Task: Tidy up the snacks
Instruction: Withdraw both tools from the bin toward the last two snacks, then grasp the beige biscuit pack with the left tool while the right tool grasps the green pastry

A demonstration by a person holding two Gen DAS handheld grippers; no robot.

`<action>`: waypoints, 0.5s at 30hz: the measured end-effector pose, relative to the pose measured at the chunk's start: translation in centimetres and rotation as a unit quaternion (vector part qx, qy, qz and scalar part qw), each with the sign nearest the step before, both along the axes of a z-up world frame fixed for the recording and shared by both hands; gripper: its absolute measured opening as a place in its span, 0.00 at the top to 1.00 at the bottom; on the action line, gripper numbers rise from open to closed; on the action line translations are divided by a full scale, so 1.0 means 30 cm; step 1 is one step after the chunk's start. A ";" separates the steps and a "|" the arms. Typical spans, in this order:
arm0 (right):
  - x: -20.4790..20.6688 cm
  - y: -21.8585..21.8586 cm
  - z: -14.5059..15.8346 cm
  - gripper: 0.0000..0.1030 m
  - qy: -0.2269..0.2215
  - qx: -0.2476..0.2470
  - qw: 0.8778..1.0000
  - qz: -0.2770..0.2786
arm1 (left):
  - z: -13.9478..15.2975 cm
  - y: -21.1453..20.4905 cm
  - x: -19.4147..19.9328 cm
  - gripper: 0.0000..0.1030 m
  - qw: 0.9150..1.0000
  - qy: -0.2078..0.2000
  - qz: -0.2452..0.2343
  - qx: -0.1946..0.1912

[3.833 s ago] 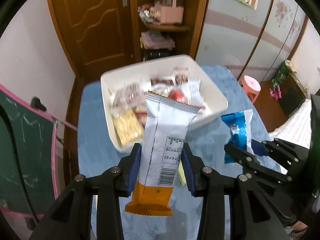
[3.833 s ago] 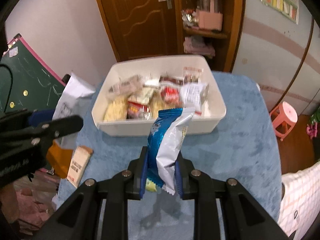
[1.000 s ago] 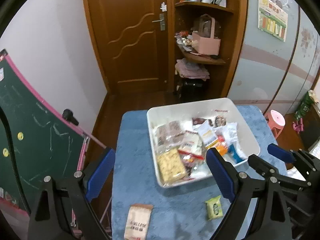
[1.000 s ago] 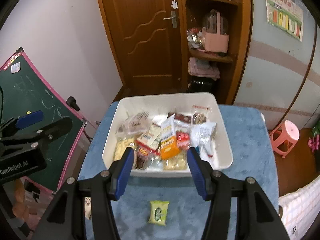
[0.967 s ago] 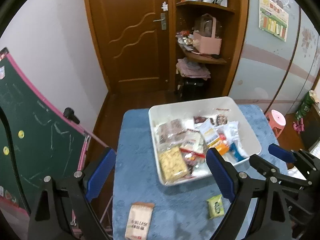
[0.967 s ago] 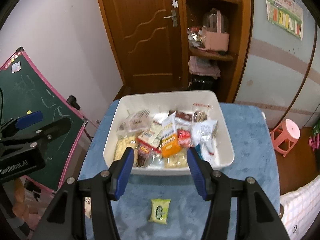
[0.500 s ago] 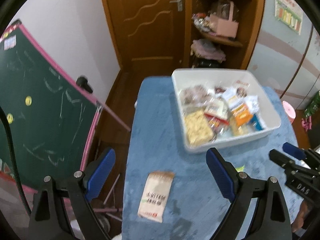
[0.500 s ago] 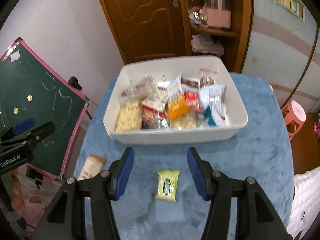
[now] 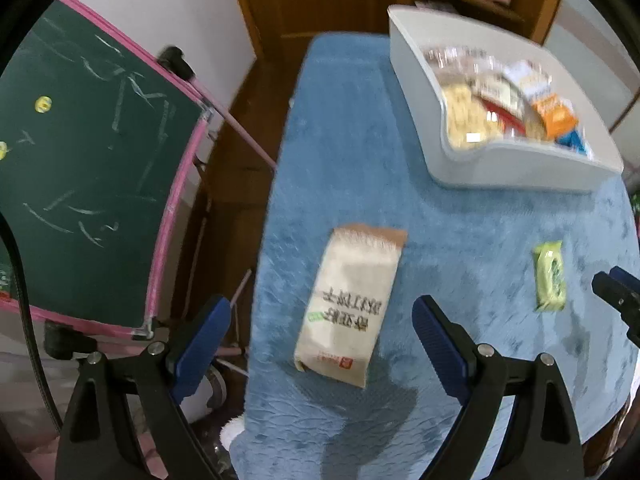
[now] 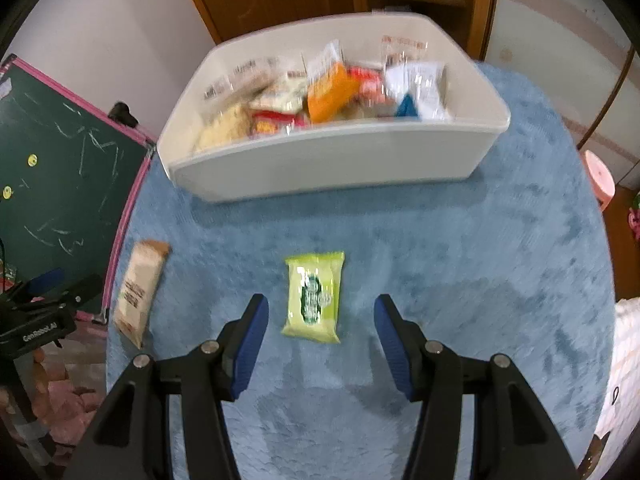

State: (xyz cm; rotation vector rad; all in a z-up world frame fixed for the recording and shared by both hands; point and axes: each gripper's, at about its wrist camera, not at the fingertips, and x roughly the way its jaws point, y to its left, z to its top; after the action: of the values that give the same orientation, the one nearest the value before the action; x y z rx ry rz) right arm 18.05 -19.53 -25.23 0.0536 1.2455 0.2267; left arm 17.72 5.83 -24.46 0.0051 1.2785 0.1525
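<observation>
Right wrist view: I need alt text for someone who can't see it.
The right gripper is open above a small green plastic snack packet lying flat on a blue fuzzy tablecloth. Behind it stands a white plastic bin filled with assorted snacks; a beige paper-look snack bar lies to the left.

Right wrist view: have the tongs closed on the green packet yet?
No: the right tongs stand open, with the green packet lying untouched on the blue cloth between them.
</observation>
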 end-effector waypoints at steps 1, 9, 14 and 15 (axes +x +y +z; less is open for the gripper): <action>-0.001 0.001 -0.015 0.46 0.006 -0.001 1.000 0.001 | -0.019 -0.003 0.001 0.11 1.000 0.007 -0.002 0.001; 0.005 0.014 -0.131 0.46 0.043 -0.006 0.999 0.002 | -0.160 -0.034 0.013 0.11 0.999 0.048 -0.024 0.008; 0.026 0.030 -0.179 0.46 0.056 -0.009 0.998 0.000 | -0.196 -0.048 0.041 0.12 0.998 0.055 -0.032 0.018; 0.029 0.034 -0.185 0.46 0.057 -0.012 0.998 0.001 | -0.199 -0.051 0.044 0.13 0.998 0.054 -0.033 0.019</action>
State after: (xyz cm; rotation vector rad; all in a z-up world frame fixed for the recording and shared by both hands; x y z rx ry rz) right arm 18.93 -18.51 -30.77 0.0454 1.3614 0.2121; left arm 19.04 4.29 -30.42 0.0890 1.3821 0.1196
